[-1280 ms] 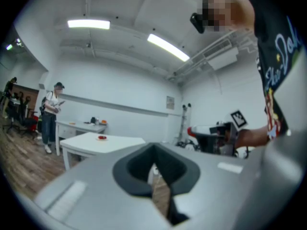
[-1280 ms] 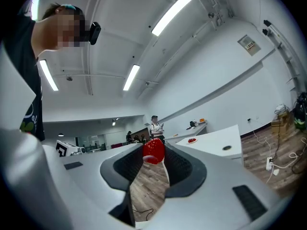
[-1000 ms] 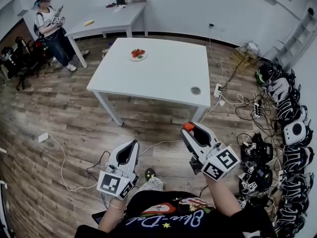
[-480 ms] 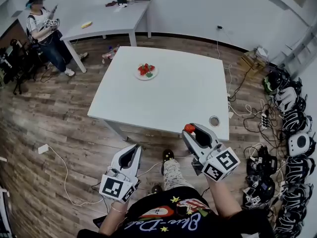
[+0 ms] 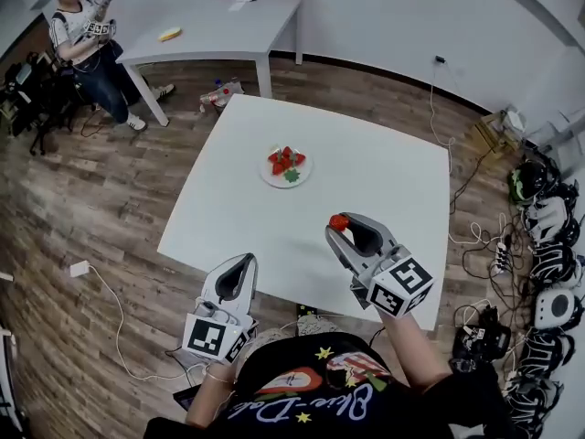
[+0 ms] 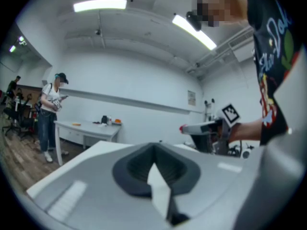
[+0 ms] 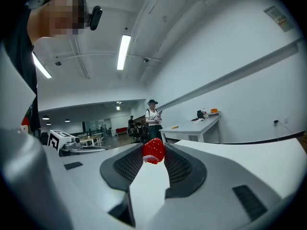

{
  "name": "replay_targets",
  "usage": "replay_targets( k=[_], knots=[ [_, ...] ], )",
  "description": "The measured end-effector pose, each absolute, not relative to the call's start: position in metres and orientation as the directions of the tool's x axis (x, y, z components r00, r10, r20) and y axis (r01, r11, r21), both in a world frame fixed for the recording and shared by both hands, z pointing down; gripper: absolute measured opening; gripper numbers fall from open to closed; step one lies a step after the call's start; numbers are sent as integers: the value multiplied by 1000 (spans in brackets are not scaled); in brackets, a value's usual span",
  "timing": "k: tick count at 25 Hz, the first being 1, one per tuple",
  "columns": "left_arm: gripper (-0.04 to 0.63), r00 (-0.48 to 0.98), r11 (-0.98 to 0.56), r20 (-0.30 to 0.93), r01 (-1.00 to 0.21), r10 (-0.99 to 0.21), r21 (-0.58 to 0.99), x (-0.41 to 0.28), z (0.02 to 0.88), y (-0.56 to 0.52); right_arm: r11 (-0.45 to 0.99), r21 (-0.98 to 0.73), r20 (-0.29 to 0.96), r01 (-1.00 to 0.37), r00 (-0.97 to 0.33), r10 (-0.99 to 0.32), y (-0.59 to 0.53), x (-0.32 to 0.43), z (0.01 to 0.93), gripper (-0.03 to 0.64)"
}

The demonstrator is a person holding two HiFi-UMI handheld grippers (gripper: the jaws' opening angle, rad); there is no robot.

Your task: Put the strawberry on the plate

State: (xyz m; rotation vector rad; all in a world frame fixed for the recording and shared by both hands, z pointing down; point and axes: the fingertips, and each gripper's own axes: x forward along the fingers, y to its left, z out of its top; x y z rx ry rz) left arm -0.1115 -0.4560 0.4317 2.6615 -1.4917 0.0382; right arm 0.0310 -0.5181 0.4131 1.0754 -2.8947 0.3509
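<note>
A white plate point(image 5: 271, 176) with a few strawberries point(image 5: 285, 160) on it lies at the middle of the white table point(image 5: 384, 176). My right gripper point(image 5: 341, 233) hangs over the table's near part, well short of the plate. It is shut on a red strawberry point(image 5: 339, 222), pinched at the jaw tips; the right gripper view shows this strawberry point(image 7: 154, 151) close up. The left gripper point(image 5: 241, 265) sits at the table's near edge with its jaws together and nothing in them. Its own view shows the left gripper point(image 6: 154, 153) tips meeting, with the right gripper point(image 6: 188, 128) off to the side.
A person point(image 5: 87, 39) with grippers in hand stands at the far left beside a second white table point(image 5: 215, 26) that bears small items. Headsets point(image 5: 553, 263) and cables point(image 5: 475, 245) crowd the wooden floor point(image 5: 82, 199) along the right wall.
The table and plate have come much closer and lower in the head view. Both grippers, which stood over the floor, now reach the table's near edge. The strawberry stays pinched.
</note>
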Motion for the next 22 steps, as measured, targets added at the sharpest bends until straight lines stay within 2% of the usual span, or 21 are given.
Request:
replay_targets(
  k=[8,15,22],
  knots=[
    [-11,517,-511,114,-856,-848,83,-134,441,-529,752,-169,238,-637,-766,-596,-615,-6,449,142],
    [-11,533,-508,131,-842,-836,183,-165,447,-585,712,-112,414,-694,-684,-601,-688,-35,511,142],
    [-11,575,-562,137,-818,-807,124,-164,460,-605,707,-81,547,-702,-625,-558,-715,-48,570,142]
  ],
)
